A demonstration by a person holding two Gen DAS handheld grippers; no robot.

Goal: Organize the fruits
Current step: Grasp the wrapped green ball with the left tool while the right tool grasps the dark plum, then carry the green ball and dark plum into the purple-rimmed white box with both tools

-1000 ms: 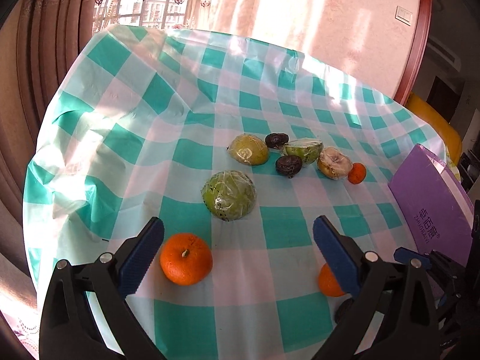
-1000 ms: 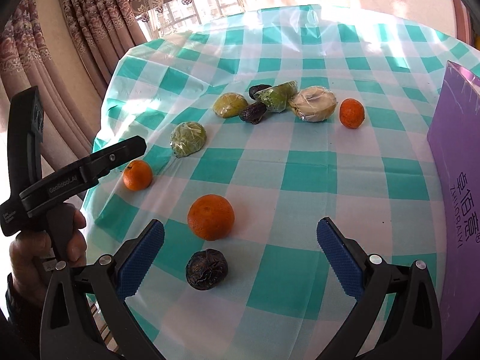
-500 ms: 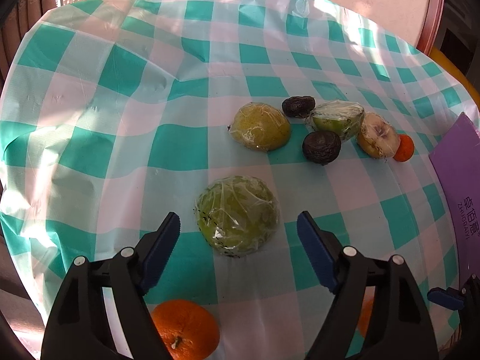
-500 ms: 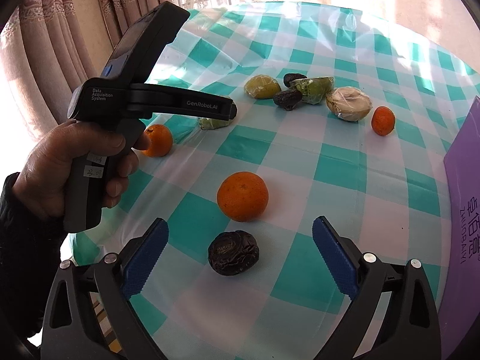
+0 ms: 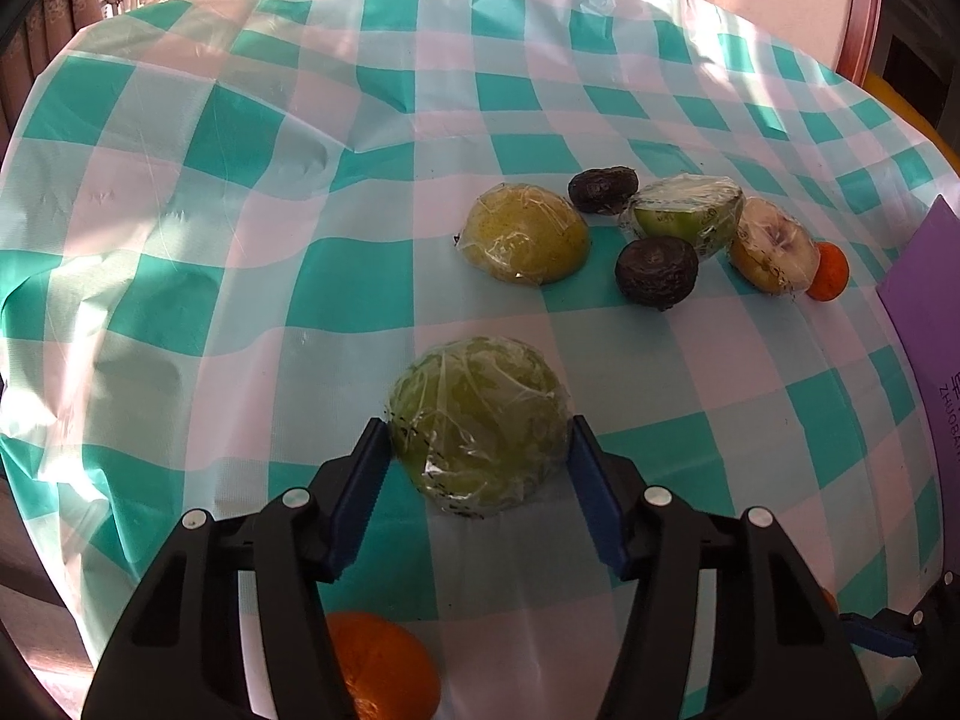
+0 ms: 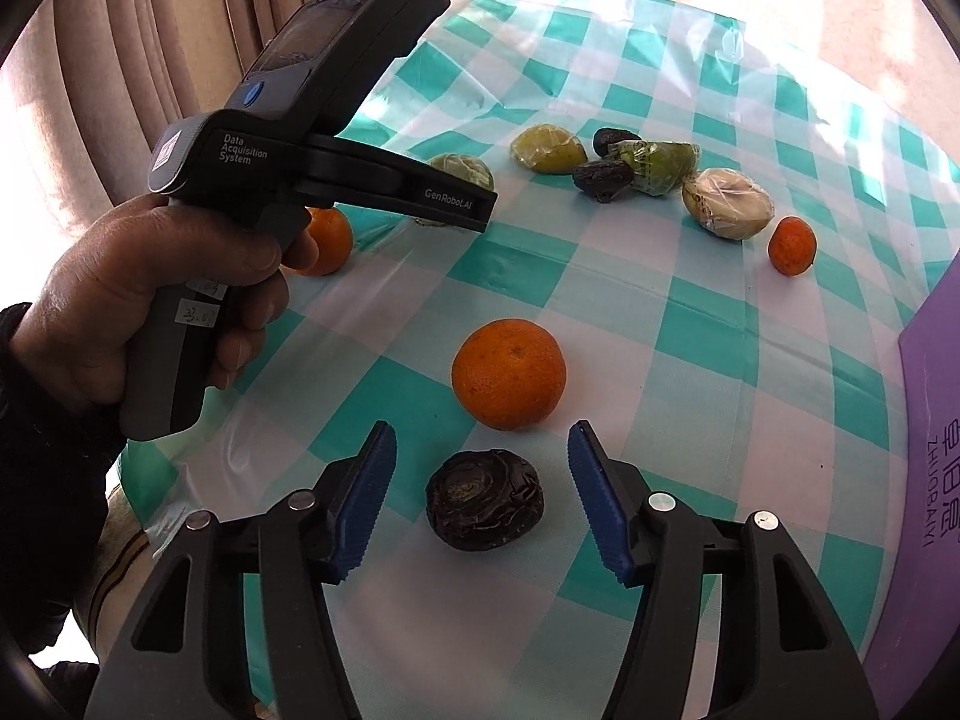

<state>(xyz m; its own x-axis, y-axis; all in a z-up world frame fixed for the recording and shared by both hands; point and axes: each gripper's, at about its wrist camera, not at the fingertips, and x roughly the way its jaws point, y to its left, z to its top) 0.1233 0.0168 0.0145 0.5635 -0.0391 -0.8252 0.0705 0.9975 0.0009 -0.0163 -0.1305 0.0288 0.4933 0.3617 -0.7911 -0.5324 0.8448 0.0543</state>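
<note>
My left gripper [image 5: 477, 450] has its blue pads against both sides of a plastic-wrapped green fruit [image 5: 477, 429] that rests on the checked tablecloth [image 5: 240, 240]. An orange [image 5: 384, 666] lies under its left finger. Farther off lies a cluster: a wrapped yellow-green half [image 5: 525, 234], two dark wrinkled fruits [image 5: 657, 270], a wrapped green piece [image 5: 690, 216], a wrapped pale half [image 5: 774, 246] and a small orange [image 5: 828, 270]. My right gripper [image 6: 483, 480] is open around a dark wrinkled fruit [image 6: 486, 498], without touching it. A large orange [image 6: 509, 381] sits just beyond it.
A purple box [image 6: 936, 480] stands along the right side; it also shows in the left wrist view [image 5: 936, 330]. The left hand and its gripper body [image 6: 288, 138] fill the left of the right wrist view, above another orange [image 6: 327, 240]. Curtains [image 6: 150, 30] hang behind the table edge.
My left gripper moved forward past the near orange and closed onto the wrapped green fruit. My right gripper moved forward and narrowed around the dark wrinkled fruit.
</note>
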